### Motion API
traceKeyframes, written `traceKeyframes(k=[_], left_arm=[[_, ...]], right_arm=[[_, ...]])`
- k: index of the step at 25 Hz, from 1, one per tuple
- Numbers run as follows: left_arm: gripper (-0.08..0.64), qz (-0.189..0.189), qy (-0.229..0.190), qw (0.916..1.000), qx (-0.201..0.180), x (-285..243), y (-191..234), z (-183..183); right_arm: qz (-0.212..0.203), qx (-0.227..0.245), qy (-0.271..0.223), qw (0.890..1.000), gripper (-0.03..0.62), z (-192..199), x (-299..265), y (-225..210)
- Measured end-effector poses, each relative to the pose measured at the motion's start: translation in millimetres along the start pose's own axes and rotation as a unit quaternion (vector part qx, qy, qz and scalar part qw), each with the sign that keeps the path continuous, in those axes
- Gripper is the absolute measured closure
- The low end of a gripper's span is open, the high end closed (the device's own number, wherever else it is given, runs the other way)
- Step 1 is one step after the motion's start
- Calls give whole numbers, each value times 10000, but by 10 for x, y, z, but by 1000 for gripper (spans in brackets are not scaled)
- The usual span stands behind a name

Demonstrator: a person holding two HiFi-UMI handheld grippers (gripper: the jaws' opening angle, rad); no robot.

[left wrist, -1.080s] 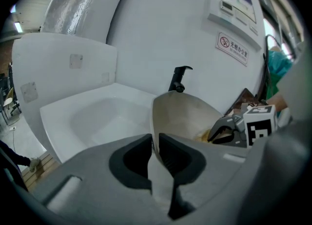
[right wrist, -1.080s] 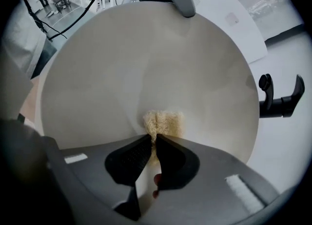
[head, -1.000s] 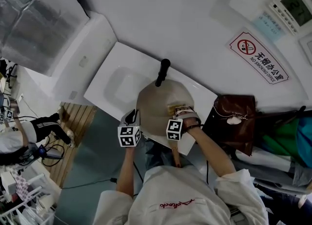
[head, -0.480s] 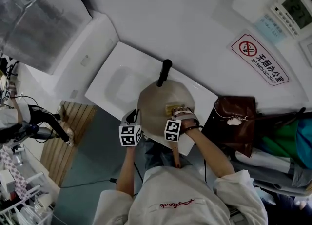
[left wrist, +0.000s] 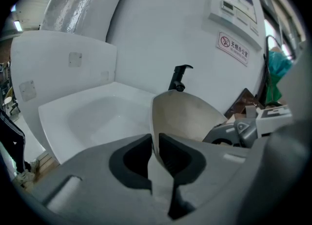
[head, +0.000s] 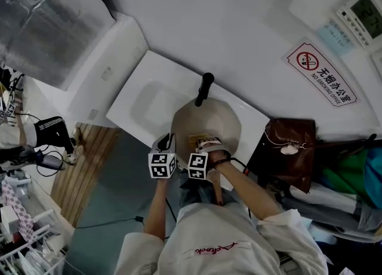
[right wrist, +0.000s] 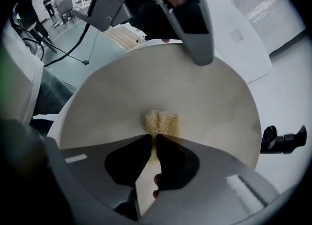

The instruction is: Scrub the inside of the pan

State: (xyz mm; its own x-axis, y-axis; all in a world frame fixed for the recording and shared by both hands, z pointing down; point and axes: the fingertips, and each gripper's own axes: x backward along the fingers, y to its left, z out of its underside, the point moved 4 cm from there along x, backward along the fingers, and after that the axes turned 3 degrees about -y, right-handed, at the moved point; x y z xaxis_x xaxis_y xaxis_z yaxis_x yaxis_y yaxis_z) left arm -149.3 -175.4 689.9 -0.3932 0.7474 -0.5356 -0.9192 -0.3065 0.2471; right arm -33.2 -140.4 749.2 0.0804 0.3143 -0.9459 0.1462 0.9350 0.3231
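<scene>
A beige pan (head: 209, 123) with a black handle (head: 203, 88) rests tilted on the white sink counter (head: 143, 71). My left gripper (head: 165, 146) is shut on the pan's near rim (left wrist: 152, 121), which stands edge-on between its jaws. My right gripper (head: 199, 145) is shut on a yellow sponge (right wrist: 162, 122) and presses it against the pan's inner surface (right wrist: 146, 87), near the rim by my left gripper. In the head view the sponge (head: 196, 140) shows just ahead of the right gripper.
A shallow white basin (head: 149, 104) lies left of the pan. A brown leather bag (head: 290, 151) sits to the right of the counter. A no-smoking sign (head: 321, 73) hangs on the wall. A wooden slat mat (head: 83, 166) lies on the floor at left.
My right gripper with the sponge has slid left across the pan's inside, toward my left gripper. The left gripper keeps its hold on the rim.
</scene>
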Motion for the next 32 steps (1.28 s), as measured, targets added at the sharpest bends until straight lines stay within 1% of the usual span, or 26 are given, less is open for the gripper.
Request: traceKeyframes(k=[7, 14, 23, 29, 32], left_arm=[[512, -8, 17, 10000, 23, -2, 2, 7], [514, 5, 38, 10000, 2, -8, 5, 10], [514, -11, 66, 10000, -10, -6, 10, 14], [512, -7, 71, 10000, -26, -12, 6, 17], [513, -14, 58, 10000, -33, -15, 6, 19]], right_arm=[[-54, 71, -22, 10000, 549, -188, -36, 37], [-114, 144, 94, 9998, 549, -163, -59, 73], [-212, 267, 304, 9990, 549, 136, -43, 197], [-321, 113, 577, 9978, 549, 471, -37, 242], [-290, 98, 733, 9968, 549, 647, -35, 222]])
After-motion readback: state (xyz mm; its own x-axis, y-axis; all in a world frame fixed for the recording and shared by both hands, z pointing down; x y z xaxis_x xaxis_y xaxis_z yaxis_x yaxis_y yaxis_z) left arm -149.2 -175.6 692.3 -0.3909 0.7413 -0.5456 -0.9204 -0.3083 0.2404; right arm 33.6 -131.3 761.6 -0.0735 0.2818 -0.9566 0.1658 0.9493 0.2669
